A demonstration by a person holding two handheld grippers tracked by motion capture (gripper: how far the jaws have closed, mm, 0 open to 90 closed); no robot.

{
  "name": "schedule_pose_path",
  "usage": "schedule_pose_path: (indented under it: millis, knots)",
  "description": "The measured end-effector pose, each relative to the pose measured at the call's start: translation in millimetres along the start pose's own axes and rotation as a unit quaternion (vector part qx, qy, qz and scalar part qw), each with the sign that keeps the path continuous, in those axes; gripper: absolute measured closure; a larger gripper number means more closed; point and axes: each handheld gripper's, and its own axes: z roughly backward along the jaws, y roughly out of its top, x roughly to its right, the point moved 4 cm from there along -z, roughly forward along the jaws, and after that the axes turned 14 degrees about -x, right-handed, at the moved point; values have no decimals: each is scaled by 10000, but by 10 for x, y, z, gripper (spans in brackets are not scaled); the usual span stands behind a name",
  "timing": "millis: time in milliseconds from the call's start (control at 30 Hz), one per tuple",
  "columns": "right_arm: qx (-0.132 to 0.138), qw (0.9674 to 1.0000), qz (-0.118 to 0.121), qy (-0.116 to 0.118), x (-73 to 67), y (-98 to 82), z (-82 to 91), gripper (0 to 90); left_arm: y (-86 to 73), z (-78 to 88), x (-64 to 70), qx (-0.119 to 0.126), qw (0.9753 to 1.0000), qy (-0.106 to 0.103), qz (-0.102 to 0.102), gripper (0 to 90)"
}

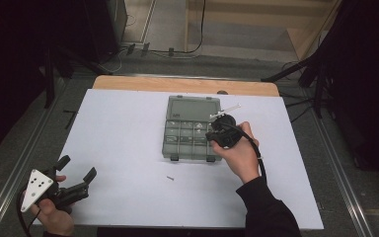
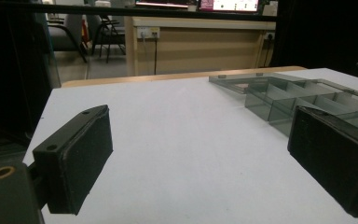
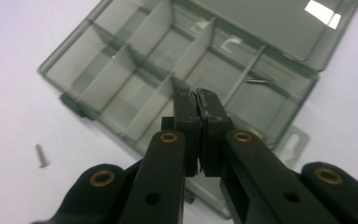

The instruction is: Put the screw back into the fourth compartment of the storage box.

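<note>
A grey see-through compartment box (image 1: 167, 146) lies open at the middle of the white table, its lid (image 1: 193, 107) flat on the far side. My right gripper (image 1: 220, 132) hangs over the box's right-hand compartments. In the right gripper view its jaws (image 3: 196, 95) are pressed together above the dividers (image 3: 165, 88), and I see nothing between them. One small screw (image 3: 259, 81) lies in a compartment, and another screw (image 1: 170, 177) (image 3: 40, 155) lies loose on the table in front of the box. My left gripper (image 1: 77, 169) (image 2: 200, 158) rests at the near left corner, open and empty, facing the box (image 2: 303, 100).
A bare wooden strip (image 1: 185, 84) runs along the table's far edge. Black stand legs (image 1: 296, 69) and cables stand on the floor beyond the table. White table surface (image 1: 123, 128) spreads between the left gripper and the box.
</note>
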Motion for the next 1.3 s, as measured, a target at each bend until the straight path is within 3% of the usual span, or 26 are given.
schedule_pose_path:
  millis: [733, 1300]
  knots:
    - [-109, 9987, -378, -321, 457, 190, -195, 900, -2, 0, -4, -4, 10000, 2, 16, 65]
    - [-355, 9978, -370, -417, 498, 273, -513, 900, 0, 9, -17, 15, 10000, 11, 42, 65]
